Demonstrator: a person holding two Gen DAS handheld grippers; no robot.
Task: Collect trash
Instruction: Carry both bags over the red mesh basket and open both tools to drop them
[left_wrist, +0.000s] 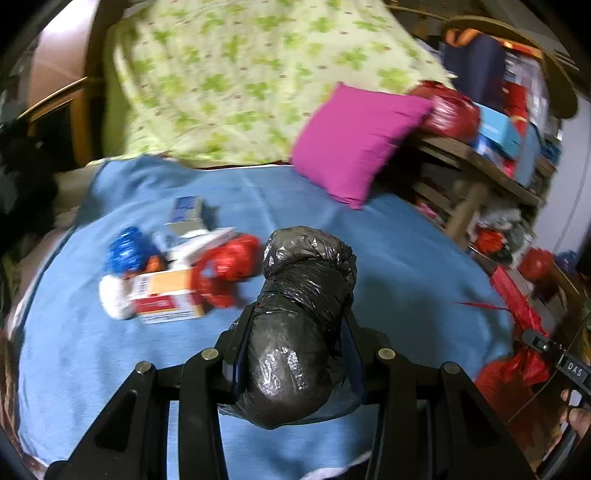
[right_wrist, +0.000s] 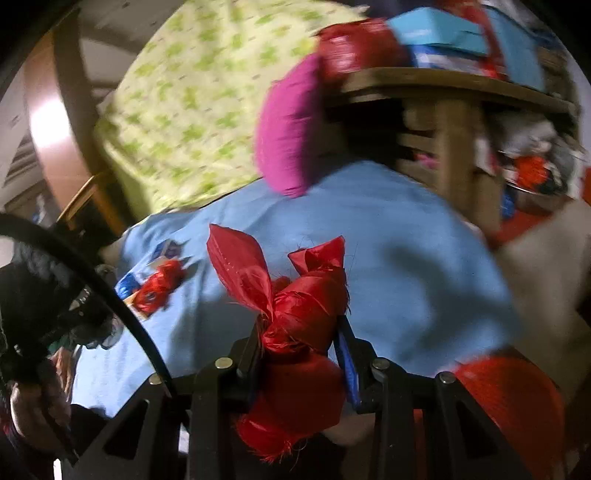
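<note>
My left tongs (left_wrist: 295, 332) are clamped on a black bag bundle (left_wrist: 303, 314), right tongs (right_wrist: 299, 339) on a knotted red bag (right_wrist: 299, 321), both above the blue bedsheet (left_wrist: 406, 258). More trash (left_wrist: 173, 273) sits left, near a pink pillow (left_wrist: 354, 144).

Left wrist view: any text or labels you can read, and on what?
"DAS": white letters on the black right gripper body at the right edge.
Orange and red carton on the blue sheet: print blurred, unreadable.
Blue box behind it: unreadable.
</note>
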